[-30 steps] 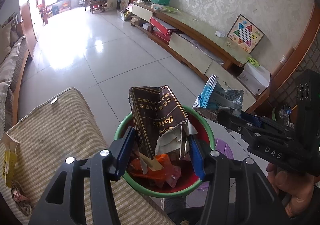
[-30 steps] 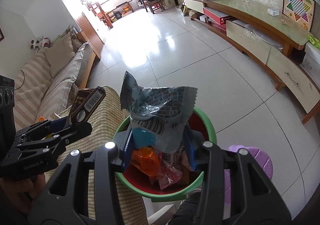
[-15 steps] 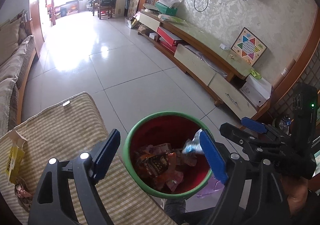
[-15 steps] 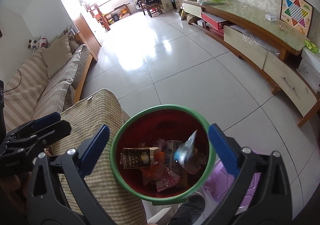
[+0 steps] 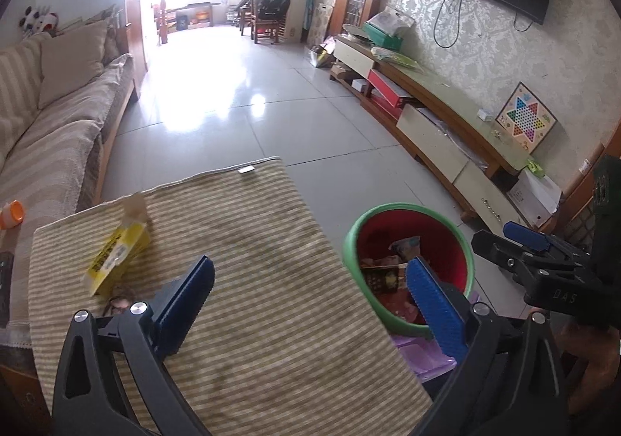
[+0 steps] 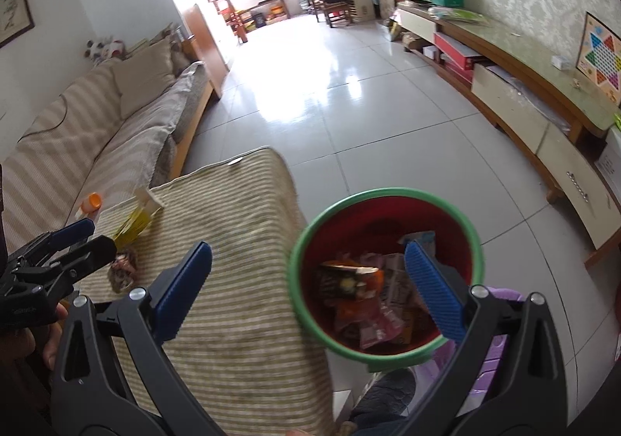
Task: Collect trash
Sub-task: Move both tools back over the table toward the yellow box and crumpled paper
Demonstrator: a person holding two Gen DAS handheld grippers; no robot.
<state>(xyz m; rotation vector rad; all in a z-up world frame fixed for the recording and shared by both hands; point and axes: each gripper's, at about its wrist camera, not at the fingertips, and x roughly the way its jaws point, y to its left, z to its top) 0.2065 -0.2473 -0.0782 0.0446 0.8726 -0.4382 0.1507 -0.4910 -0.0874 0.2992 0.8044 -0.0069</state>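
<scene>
Striped cloth spread across bench, largest item. Red bin with green rim beside cloth edge, holding dropped wrappers. Left claw spread wide, just opened further, nothing between jaws. Right claw spread wide, empty. Yellow box and small crumpled wrapper lying on cloth.

The red bin is viewed obliquely downward at close range from above the striped bench beside it, and bin, bench and tiled floor are shared by both views.
</scene>
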